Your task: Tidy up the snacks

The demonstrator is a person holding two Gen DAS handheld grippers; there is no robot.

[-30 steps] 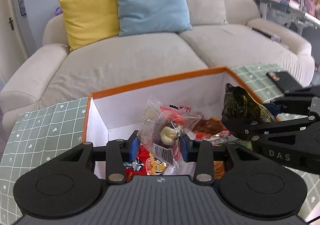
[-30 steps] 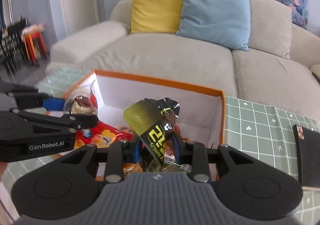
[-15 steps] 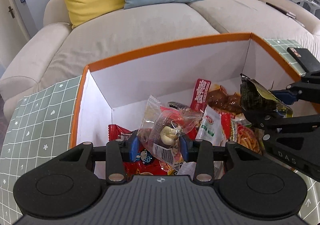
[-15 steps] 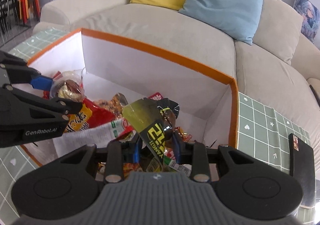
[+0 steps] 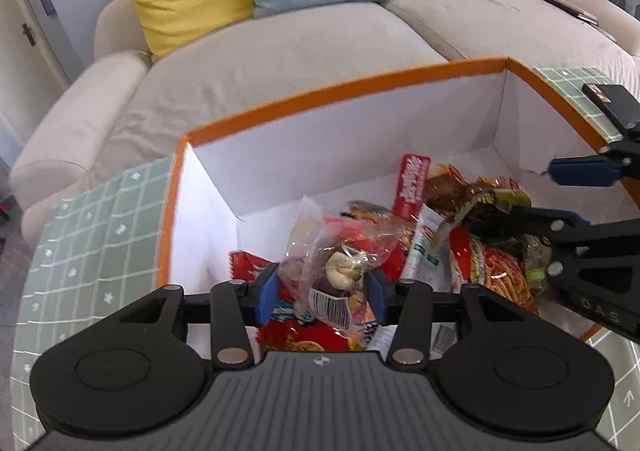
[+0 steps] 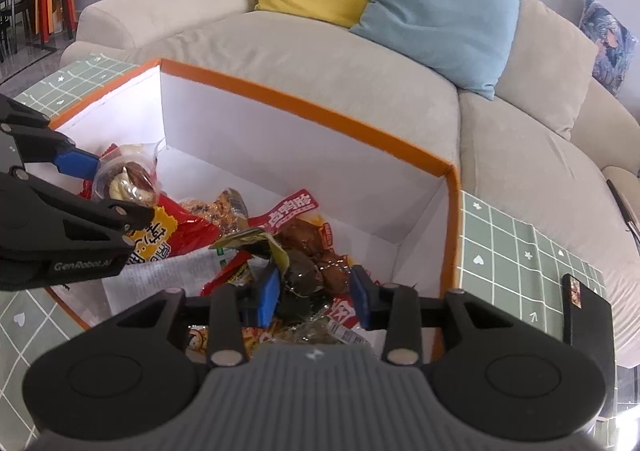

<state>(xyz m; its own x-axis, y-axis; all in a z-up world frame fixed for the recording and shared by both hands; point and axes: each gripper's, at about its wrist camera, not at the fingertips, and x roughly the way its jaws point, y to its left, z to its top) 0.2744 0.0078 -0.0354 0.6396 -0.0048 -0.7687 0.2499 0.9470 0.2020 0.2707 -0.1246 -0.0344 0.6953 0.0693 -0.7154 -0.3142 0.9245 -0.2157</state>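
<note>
Left gripper (image 5: 323,291): low over orange-rimmed white cardboard box (image 5: 340,99), blue pads spread, clear plastic pastry packet (image 5: 340,271) between them; grip contact unclear.
Right gripper (image 6: 316,293): inside box near its right wall, pads wide apart, dark green foil snack bag (image 6: 298,275) loose between.
Hidden: pile partly covered by grippers; labels blurred.

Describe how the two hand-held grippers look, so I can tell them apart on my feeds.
Both are matte black linkage frames with blue fingertip pads, silver pivot bolts and a ribbed grey housing. The left hand-held gripper reads "GenRobot.AI" in white on its side; the right hand-held gripper reads "DAS". No cables or sleeves show.
</note>
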